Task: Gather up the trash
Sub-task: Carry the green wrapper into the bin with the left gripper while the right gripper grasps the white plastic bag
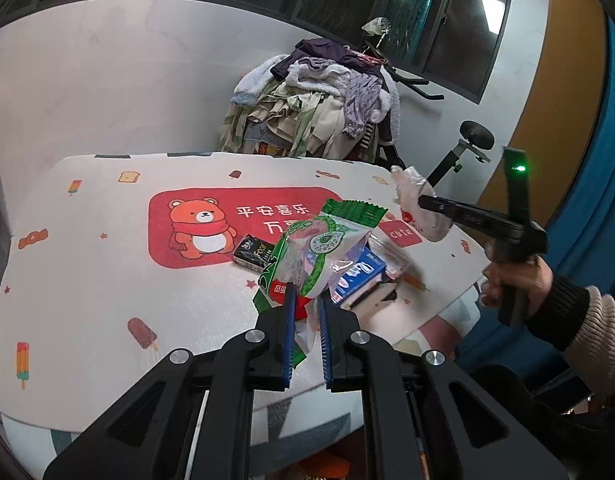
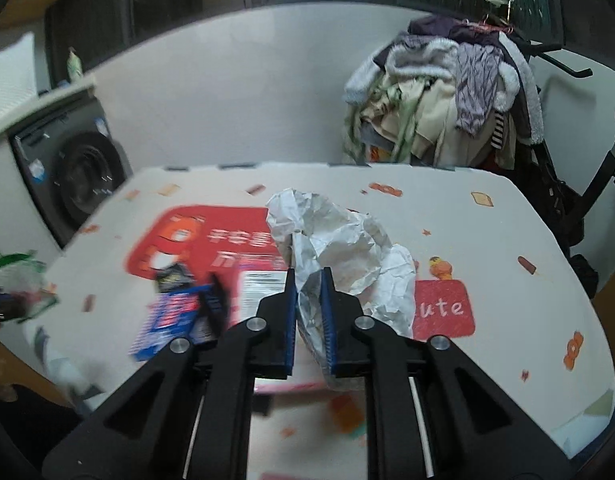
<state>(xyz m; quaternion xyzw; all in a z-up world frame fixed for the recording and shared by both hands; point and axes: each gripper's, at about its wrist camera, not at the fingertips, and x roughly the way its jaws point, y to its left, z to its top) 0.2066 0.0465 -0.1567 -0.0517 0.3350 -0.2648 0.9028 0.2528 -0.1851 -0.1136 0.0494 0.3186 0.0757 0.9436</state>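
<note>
Midway by the look: left gripper clamped on green-and-clear plastic wrapper at frame centre, right gripper pinching crumpled white paper, blue carton and black packet left on table.

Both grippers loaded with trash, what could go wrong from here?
1. The left gripper pinches only the bottom edge of the green wrapper; it may slip free.
2. The crumpled paper bulges well past the right gripper and could snag or tear.
3. The blue box lies close under the wrapper and might get dragged.
</note>
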